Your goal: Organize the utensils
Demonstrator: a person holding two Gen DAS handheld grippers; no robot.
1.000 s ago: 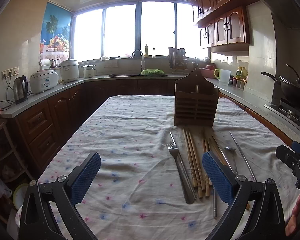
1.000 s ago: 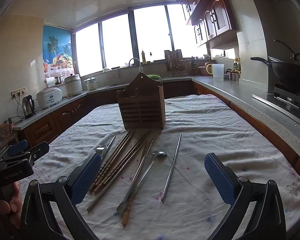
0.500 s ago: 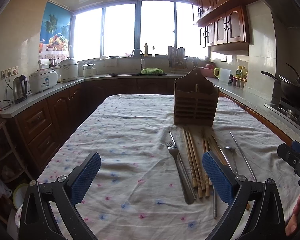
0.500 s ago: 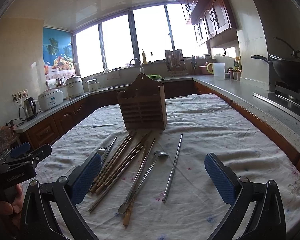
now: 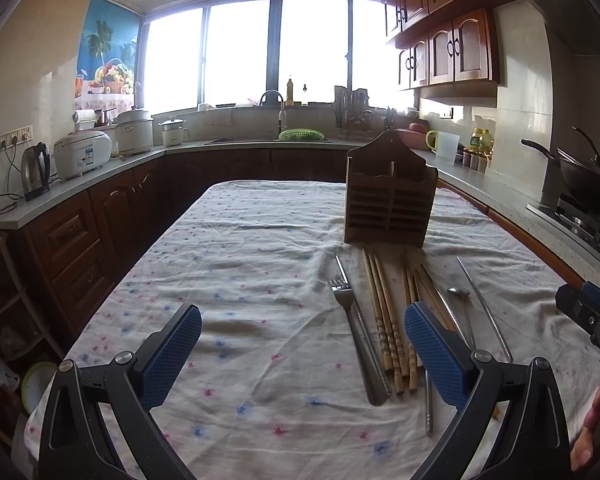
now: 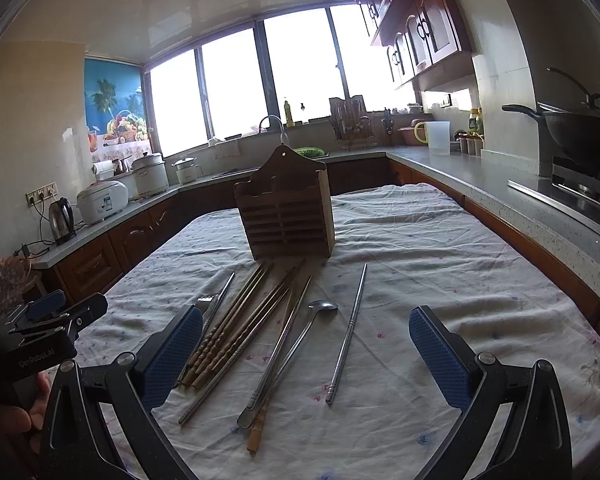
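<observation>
Both tools released, nothing gripped: left tool (image 5: 302,354), right tool (image 6: 306,350) hover over desk w/ wrinkled floral cloth (image 6: 440,248). Thin round steel chopstick (image 6: 347,334), long-handled steel spoon (image 6: 286,360), ridged wooden chopsticks (image 6: 230,330) & steel fork (image 5: 350,336) lie loose before slatted brown wooden holder (image 6: 286,216). Risk: slick rods roll or slip from pads; cloth may bunch.

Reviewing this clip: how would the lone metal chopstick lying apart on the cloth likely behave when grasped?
The metal chopstick looks thin, round and smooth, so it would probably roll or slip between pads. It lies flat on the wrinkled tablecloth, leaving little to get under. It seems rigid, so it should not bend.
</observation>
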